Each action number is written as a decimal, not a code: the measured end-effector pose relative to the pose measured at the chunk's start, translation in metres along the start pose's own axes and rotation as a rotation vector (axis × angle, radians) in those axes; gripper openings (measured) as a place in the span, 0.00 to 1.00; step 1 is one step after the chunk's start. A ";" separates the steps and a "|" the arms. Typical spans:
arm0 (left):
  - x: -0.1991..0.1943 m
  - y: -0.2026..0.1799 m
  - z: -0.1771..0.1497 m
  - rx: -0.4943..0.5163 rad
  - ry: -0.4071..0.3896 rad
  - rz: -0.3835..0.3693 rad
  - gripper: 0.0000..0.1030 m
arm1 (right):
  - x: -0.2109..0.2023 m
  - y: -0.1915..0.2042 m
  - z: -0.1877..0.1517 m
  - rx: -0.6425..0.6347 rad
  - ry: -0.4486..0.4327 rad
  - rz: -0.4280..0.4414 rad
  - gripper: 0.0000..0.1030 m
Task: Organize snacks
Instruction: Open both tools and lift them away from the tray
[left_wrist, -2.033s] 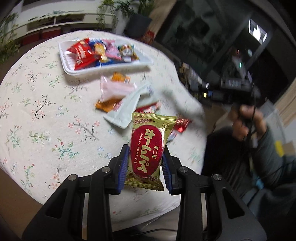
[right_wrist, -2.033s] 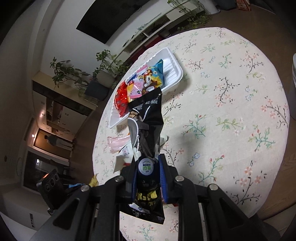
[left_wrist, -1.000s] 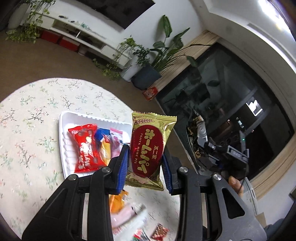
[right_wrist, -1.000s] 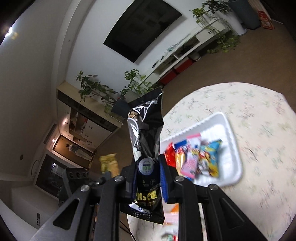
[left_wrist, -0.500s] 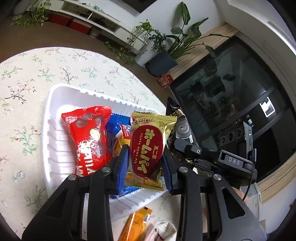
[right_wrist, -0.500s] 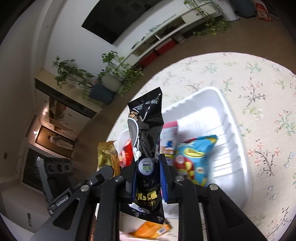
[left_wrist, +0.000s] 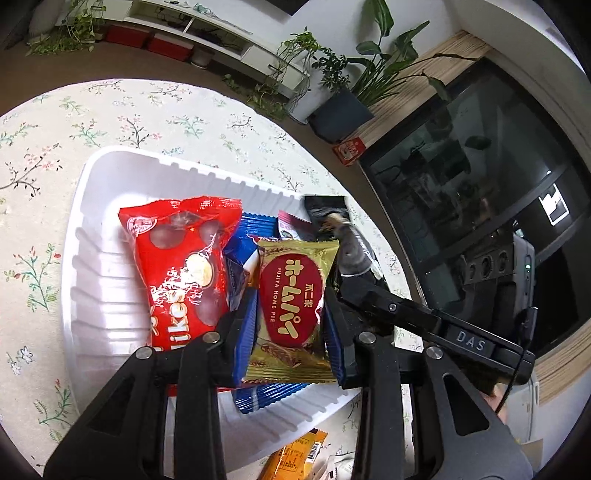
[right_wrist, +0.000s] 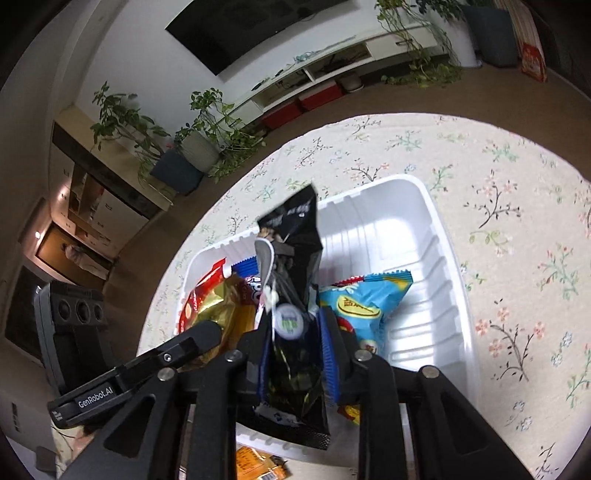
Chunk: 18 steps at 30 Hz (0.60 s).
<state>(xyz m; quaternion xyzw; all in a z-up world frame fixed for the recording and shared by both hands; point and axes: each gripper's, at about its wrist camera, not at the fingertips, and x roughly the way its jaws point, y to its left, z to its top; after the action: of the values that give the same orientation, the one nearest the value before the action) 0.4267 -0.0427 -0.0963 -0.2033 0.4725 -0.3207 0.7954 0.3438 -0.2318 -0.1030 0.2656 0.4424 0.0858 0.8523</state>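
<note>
The left gripper (left_wrist: 290, 314) clamps a gold pack (left_wrist: 291, 299) over the white tray (left_wrist: 92, 266), above the red bag (left_wrist: 181, 258). The right gripper (right_wrist: 293, 354) pinches a black pack (right_wrist: 291, 295) just beside it, over the tray's middle. Both packs look ready to drop: best lower each near the tray floor, then part the fingers one gripper at a time, so neither pack slides out onto the surface (right_wrist: 517, 221).

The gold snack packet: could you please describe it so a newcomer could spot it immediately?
Find the white tray on the floral tablecloth. Above it, the left hand-held gripper clamps the gold packet, the only wrapper with a red oval bearing Japanese lettering.
</note>
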 end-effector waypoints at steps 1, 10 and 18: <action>0.003 0.000 0.000 0.000 0.000 0.003 0.31 | 0.000 0.000 0.000 -0.008 -0.001 -0.005 0.29; 0.002 -0.019 -0.009 0.016 0.003 0.032 0.40 | -0.005 0.006 -0.002 -0.042 -0.015 -0.009 0.50; -0.007 -0.033 -0.011 0.021 -0.026 0.035 0.74 | -0.017 0.006 0.000 -0.019 -0.029 0.027 0.64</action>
<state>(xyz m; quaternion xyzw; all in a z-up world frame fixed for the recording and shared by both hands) 0.4038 -0.0609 -0.0766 -0.1910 0.4620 -0.3089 0.8091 0.3341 -0.2334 -0.0878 0.2646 0.4254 0.0975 0.8599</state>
